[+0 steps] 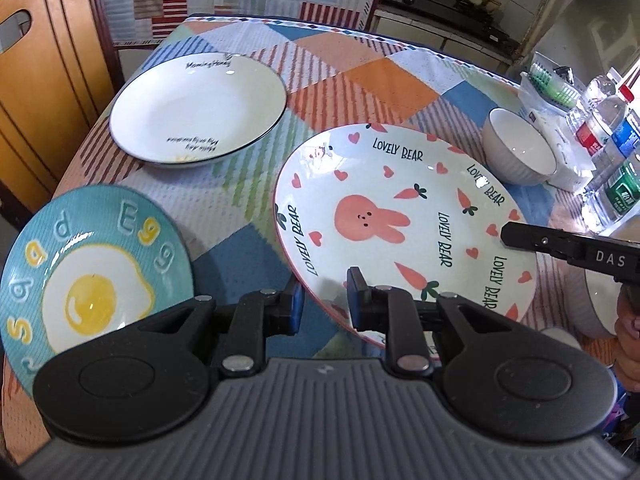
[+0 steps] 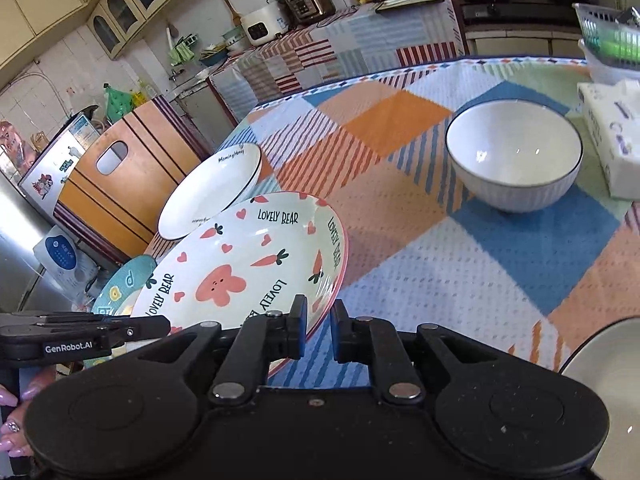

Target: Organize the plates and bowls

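We've got both grippers on the bunny plate [image 1: 404, 216]. Left gripper [image 1: 324, 302] pinches its near rim, pads nearly together w/ the plate edge between them. Right gripper [image 2: 319, 330] is clamped on the rim on the other side, fingers almost touching, plate edge between. In the right view the plate sits tilted, off the tablecloth [image 2: 460, 264] on the gripped side.

Left of it, the egg plate [image 1: 92, 276] lies at the table edge, just beside the bunny plate but apart. Further back-left, the white plate [image 1: 198, 110] w/ dark rim lies flat on the cloth. A white bowl [image 2: 514, 156] stands upright further back on the right, well apart from the plates, next to a tissue pack [image 2: 612, 132]. Bottles [image 1: 608, 144] stand at the far right. Another white dish's rim [image 2: 608, 356] shows at the right wrist view's lower right corner.
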`<state>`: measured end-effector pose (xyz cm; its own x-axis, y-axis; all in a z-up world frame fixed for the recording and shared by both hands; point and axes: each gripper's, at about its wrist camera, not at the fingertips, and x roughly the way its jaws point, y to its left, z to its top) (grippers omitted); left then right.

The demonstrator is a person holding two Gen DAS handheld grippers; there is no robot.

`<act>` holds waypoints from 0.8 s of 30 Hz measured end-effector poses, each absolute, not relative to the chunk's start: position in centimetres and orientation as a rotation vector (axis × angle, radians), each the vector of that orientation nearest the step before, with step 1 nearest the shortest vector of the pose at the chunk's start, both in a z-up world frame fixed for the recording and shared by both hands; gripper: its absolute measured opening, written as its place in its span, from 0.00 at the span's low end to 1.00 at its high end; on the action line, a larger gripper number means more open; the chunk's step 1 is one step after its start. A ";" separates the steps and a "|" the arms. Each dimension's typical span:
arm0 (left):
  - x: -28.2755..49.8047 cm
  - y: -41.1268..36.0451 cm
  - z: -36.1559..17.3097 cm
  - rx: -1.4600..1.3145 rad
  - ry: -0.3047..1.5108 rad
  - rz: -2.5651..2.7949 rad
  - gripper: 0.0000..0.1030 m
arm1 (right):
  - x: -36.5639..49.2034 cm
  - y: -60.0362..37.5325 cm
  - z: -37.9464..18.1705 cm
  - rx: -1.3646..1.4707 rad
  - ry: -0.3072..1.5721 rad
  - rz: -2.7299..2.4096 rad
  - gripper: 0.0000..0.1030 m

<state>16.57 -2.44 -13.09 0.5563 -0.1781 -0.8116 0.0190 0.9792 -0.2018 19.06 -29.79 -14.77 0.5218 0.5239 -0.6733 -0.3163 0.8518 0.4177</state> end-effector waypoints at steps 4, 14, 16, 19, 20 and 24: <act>18.3 -3.0 -13.3 -0.180 0.976 -0.123 0.20 | 20.6 -30.3 -14.5 0.236 0.882 0.498 0.15; 22.3 -3.3 -16.5 -0.224 1.049 -0.131 0.20 | 24.0 -30.4 -16.4 0.195 0.931 0.466 0.15; 22.6 -3.2 -17.0 -0.229 1.060 -0.127 0.20 | 24.2 -30.1 -16.9 0.178 0.944 0.454 0.15; 22.7 -3.2 -17.2 -0.223 1.059 -0.122 0.20 | 24.1 -29.6 -17.2 0.148 0.938 0.442 0.15; 22.7 -3.3 -17.3 -0.219 1.067 -0.124 0.20 | 24.1 -29.5 -17.3 0.145 0.944 0.433 0.15; 22.8 -3.5 -17.9 -0.226 1.097 -0.115 0.21 | 23.9 -29.5 -18.2 0.169 0.965 0.388 0.15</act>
<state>22.83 -3.50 -17.85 0.4534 -0.2036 -0.8677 -0.0188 0.9712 -0.2377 23.86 -29.50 -18.21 0.5075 0.3945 -0.7660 -0.2457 0.9184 0.3102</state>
